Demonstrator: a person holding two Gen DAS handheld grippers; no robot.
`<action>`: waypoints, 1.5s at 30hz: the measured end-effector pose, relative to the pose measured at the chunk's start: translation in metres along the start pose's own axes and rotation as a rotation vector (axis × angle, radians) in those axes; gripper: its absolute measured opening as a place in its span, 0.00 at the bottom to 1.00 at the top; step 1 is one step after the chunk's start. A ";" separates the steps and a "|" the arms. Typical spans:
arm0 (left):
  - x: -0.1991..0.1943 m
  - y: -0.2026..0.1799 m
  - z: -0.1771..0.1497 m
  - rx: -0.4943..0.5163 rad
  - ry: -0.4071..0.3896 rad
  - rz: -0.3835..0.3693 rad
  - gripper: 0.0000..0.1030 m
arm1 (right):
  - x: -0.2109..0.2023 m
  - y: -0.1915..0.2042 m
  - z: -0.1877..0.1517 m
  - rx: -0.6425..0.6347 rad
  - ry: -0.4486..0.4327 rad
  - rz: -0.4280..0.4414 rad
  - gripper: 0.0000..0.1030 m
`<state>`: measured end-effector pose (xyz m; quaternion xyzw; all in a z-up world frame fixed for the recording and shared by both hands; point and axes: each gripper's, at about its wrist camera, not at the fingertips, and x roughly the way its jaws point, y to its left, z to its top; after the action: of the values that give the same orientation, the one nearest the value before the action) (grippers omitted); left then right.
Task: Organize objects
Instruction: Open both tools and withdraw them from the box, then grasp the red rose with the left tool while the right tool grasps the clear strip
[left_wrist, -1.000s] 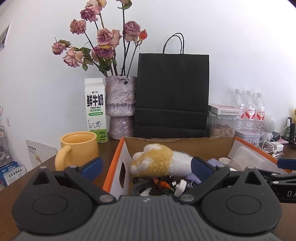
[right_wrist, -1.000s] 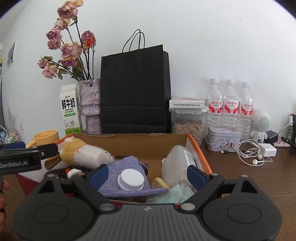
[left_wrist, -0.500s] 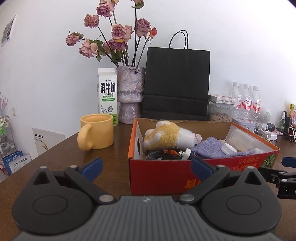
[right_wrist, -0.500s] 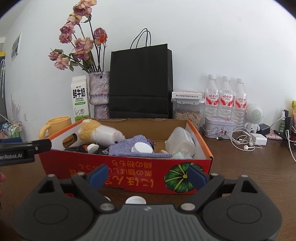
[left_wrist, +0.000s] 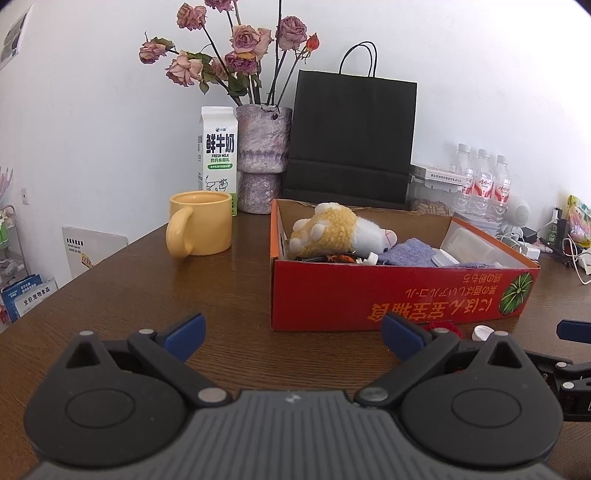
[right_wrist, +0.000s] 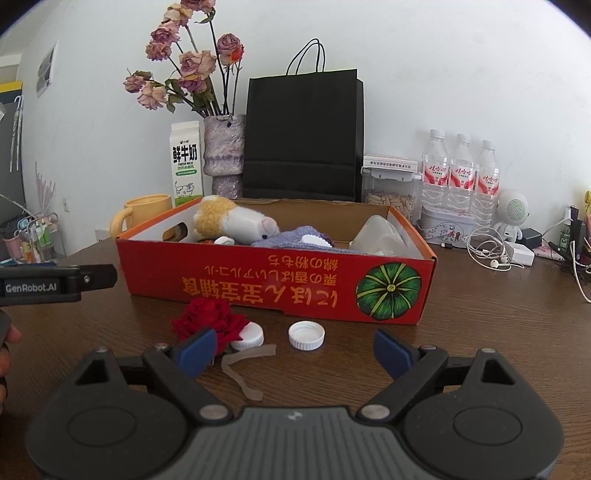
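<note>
The red cardboard box (right_wrist: 273, 280) already held a plush toy (right_wrist: 236, 221), a purple knitted cloth (right_wrist: 295, 238) and a clear plastic container (right_wrist: 380, 236), so part of the sorting appeared done. Four items remained loose on the table just in front of the box: a red fabric rose (right_wrist: 208, 317), a white cap (right_wrist: 249, 334) touching it, a second white cap (right_wrist: 306, 334) at 3 o'clock from the first, and a translucent strip (right_wrist: 242, 369) at 6 o'clock.

The right gripper (right_wrist: 293, 349) stood with jaws wide apart and empty, near these items. The left gripper (left_wrist: 291, 332) was likewise spread and held nothing.

The surface was a dark wooden table (left_wrist: 129, 295) against a white wall. At 12 o'clock beyond the box stood a black paper bag (right_wrist: 303, 133), a vase of dried roses (right_wrist: 223, 151), a milk carton (right_wrist: 186, 162) and a yellow mug (left_wrist: 199, 227); three water bottles (right_wrist: 460, 173) stood at 2 o'clock.
</note>
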<state>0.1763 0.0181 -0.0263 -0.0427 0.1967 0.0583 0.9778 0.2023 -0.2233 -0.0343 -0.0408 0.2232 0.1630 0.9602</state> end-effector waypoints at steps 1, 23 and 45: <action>-0.001 -0.001 -0.001 0.002 0.002 -0.002 1.00 | -0.001 0.001 -0.001 -0.002 0.003 0.002 0.89; -0.005 -0.001 -0.004 0.001 0.012 -0.020 1.00 | 0.036 0.029 0.002 -0.031 0.186 0.098 0.41; -0.004 -0.010 -0.005 0.040 0.031 -0.036 1.00 | 0.019 0.016 0.006 0.000 0.067 0.100 0.02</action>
<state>0.1716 0.0074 -0.0288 -0.0274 0.2121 0.0362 0.9762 0.2161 -0.2020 -0.0375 -0.0350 0.2568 0.2094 0.9428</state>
